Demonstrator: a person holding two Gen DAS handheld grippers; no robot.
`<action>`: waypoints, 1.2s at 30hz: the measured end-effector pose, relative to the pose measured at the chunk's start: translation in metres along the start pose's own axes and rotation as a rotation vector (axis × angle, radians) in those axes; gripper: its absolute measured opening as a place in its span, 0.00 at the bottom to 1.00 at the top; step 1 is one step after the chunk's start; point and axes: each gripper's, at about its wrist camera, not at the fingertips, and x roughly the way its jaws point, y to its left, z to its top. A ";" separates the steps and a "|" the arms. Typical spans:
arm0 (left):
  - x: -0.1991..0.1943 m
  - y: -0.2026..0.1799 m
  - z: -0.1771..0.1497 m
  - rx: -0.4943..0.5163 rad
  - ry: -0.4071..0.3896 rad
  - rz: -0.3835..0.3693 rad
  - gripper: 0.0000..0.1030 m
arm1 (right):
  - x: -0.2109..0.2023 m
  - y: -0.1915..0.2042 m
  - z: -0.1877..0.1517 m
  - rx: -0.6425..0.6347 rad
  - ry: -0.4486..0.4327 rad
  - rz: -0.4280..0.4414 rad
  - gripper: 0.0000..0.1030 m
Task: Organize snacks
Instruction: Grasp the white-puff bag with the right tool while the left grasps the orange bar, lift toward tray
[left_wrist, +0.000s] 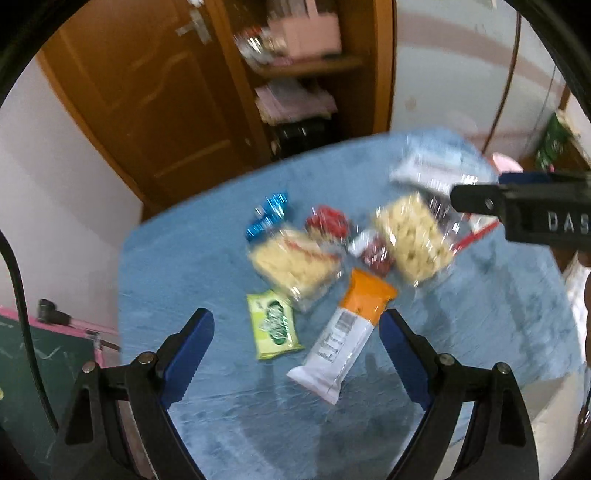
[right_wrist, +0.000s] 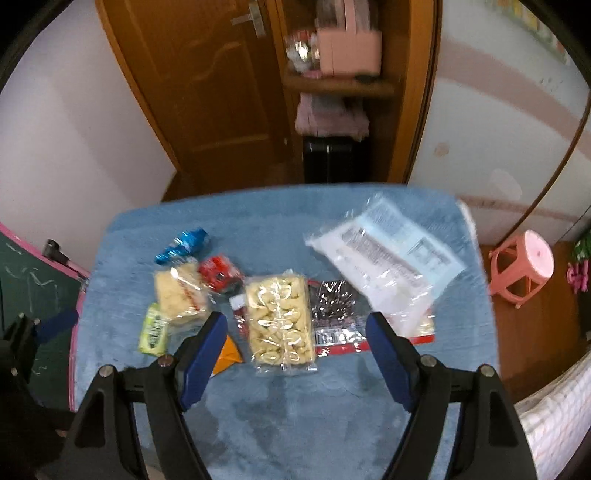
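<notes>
Both sets of fingers are spread wide with nothing between them, just hanging over the tabletop (right_wrist: 280, 413) (blue fuzzy cloth on it). The left gripper (left_wrist: 297, 328) has its blue pads on either side of two snacks lying below it: a small green packet (left_wrist: 274, 329) and a long orange-and-white bar (left_wrist: 345, 332), tilted, with its white end nearest the camera. Neither pad touches anything as far as I can see.

The right gripper (right_wrist: 297, 332) frames a clear pack of pale ring-shaped crackers (right_wrist: 281, 321), which lies flat on the cloth and isn't gripped. In the left view the right gripper pokes in from the right edge, up over the far snacks.

Moving outward, the rest of the snacks sit in a loose cluster mid-table. A second clear bag of pale crackers (right_wrist: 179, 291) lies left of the ring pack, with a red wrapper (right_wrist: 218, 275) just behind it and a shiny blue packet (right_wrist: 183, 243) at the far left. A silvery pack with a red edge (right_wrist: 336, 314) lies right beside the ring crackers, and a big clear-and-blue bag (right_wrist: 388, 258) partly overlaps it toward the far right corner.

Beyond the table there's a wooden door (right_wrist: 207, 85), a shelf (right_wrist: 340, 86) with pink stuff on it, and a pink plastic stool (right_wrist: 524, 266) on the floor (all pretty blurry).
</notes>
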 end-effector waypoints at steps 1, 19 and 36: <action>0.012 -0.003 -0.001 0.014 0.018 -0.005 0.88 | 0.011 0.001 0.000 0.000 0.021 0.002 0.76; 0.090 -0.038 -0.012 0.094 0.154 -0.076 0.88 | 0.106 0.022 -0.016 -0.038 0.241 -0.017 0.69; 0.087 -0.074 -0.012 0.153 0.196 -0.099 0.52 | 0.082 -0.004 -0.033 0.008 0.250 0.064 0.61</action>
